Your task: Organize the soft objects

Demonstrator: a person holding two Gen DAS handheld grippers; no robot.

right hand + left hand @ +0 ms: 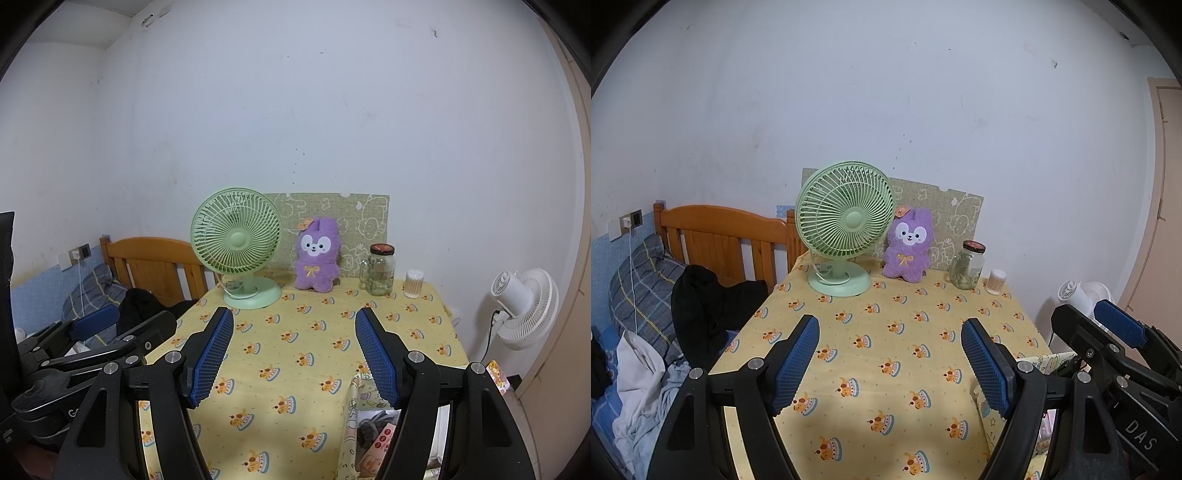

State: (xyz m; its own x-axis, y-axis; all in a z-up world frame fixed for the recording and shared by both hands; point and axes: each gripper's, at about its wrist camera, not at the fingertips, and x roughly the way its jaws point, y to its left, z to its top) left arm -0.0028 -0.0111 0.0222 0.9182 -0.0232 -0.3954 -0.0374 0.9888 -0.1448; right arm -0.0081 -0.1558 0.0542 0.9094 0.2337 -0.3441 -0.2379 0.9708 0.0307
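Observation:
A purple plush bunny (907, 246) (317, 255) with a white face and a yellow bow sits upright at the back of the table, leaning on a patterned board. My left gripper (890, 363) stands open over the near part of the yellow tablecloth, nothing between its blue pads. My right gripper (294, 356) is also open and empty, side by side with the left, well short of the bunny. The right gripper's arm (1115, 332) shows at the right edge of the left wrist view. A patterned storage box (373, 424) with small items sits at the table's near right corner.
A green desk fan (844, 225) (238, 247) stands left of the bunny. A glass jar (380, 271) and a cotton-swab tub (413, 283) stand to its right. A bed with clothes and a pillow (642, 288) lies left of the table; a white floor fan (524, 306) stands right.

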